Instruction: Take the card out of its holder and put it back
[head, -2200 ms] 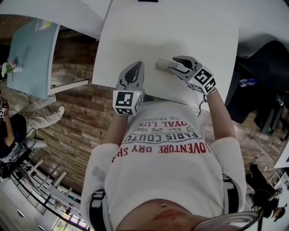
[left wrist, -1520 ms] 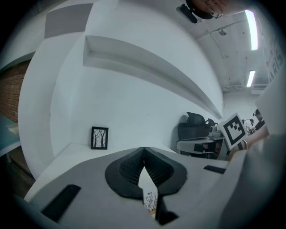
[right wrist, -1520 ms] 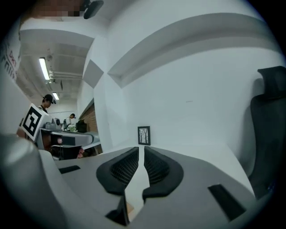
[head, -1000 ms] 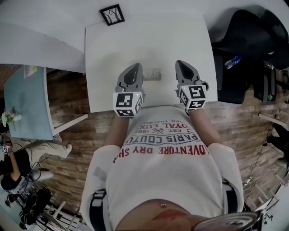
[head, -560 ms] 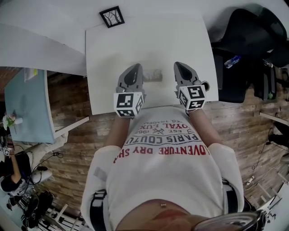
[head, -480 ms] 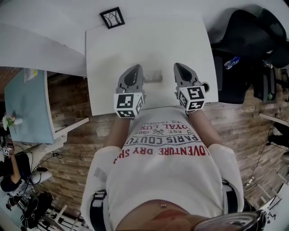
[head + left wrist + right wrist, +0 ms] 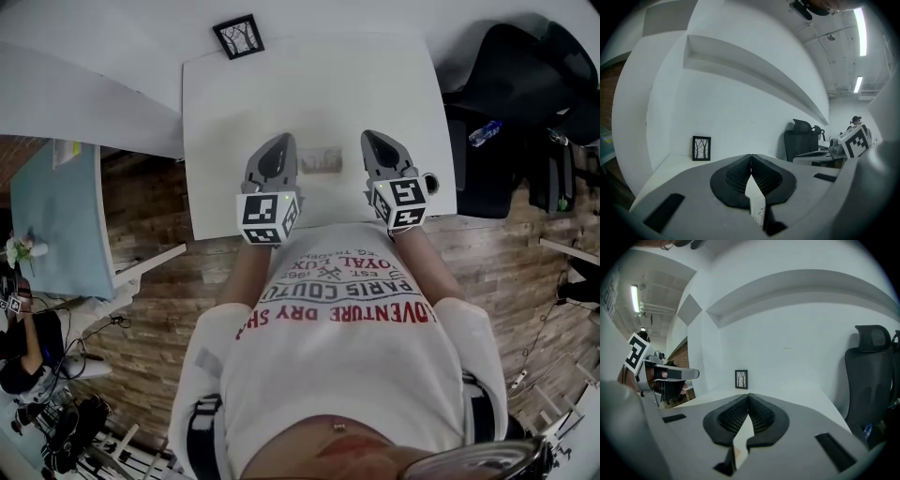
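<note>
The card in its holder [image 7: 321, 161] lies flat near the front edge of the white table [image 7: 309, 84], a small pale rectangle with a faint print. My left gripper [image 7: 278, 141] rests just left of it and my right gripper [image 7: 377, 139] just right of it; neither touches it. Both point away from me across the table. In the left gripper view the jaws [image 7: 751, 157] meet at the tip with nothing between the pads. The right gripper [image 7: 748, 396] is likewise shut and empty in its own view.
A small black-framed picture [image 7: 237, 36] stands at the table's far left corner, also seen in the gripper views [image 7: 701, 148] [image 7: 741, 379]. A black office chair [image 7: 525, 66] and a bottle [image 7: 486, 131] are to the right. A blue table [image 7: 52, 216] stands at the left.
About two seconds ago my right gripper was reaching over the card holder; it has since drawn back to the right. Over the last second both grippers and the card have stayed still.
</note>
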{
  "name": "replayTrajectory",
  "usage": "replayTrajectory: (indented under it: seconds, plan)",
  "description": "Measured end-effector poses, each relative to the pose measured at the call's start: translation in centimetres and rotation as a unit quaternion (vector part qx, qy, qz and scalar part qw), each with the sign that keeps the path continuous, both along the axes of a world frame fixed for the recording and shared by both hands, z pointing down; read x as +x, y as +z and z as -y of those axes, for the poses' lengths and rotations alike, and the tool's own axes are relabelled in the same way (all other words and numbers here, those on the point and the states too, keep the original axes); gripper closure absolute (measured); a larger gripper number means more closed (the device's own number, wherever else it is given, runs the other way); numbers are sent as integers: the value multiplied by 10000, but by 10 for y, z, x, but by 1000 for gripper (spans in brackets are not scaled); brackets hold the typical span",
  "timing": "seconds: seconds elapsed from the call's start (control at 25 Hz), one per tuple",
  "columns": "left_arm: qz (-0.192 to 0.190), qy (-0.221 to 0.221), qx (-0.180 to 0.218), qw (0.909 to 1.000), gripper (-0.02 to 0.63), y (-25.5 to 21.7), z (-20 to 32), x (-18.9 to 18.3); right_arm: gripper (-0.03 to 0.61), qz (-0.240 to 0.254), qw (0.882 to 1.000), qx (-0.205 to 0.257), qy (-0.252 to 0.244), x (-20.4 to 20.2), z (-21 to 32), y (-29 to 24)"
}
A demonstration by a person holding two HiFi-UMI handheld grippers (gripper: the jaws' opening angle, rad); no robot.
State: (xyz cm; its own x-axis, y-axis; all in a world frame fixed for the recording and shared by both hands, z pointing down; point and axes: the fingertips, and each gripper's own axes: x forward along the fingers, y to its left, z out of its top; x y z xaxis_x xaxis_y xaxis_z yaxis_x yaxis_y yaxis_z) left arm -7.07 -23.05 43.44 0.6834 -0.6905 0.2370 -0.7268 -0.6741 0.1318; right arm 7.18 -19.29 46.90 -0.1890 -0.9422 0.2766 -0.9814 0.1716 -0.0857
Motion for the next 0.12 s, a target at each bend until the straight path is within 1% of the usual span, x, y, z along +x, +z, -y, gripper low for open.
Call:
replayTrajectory:
  seconds: [0.12]
  plan:
    - [-11, -21, 4, 10000, 589, 0, 3, -1, 554, 0, 10000, 20, -37, -2, 3, -1]
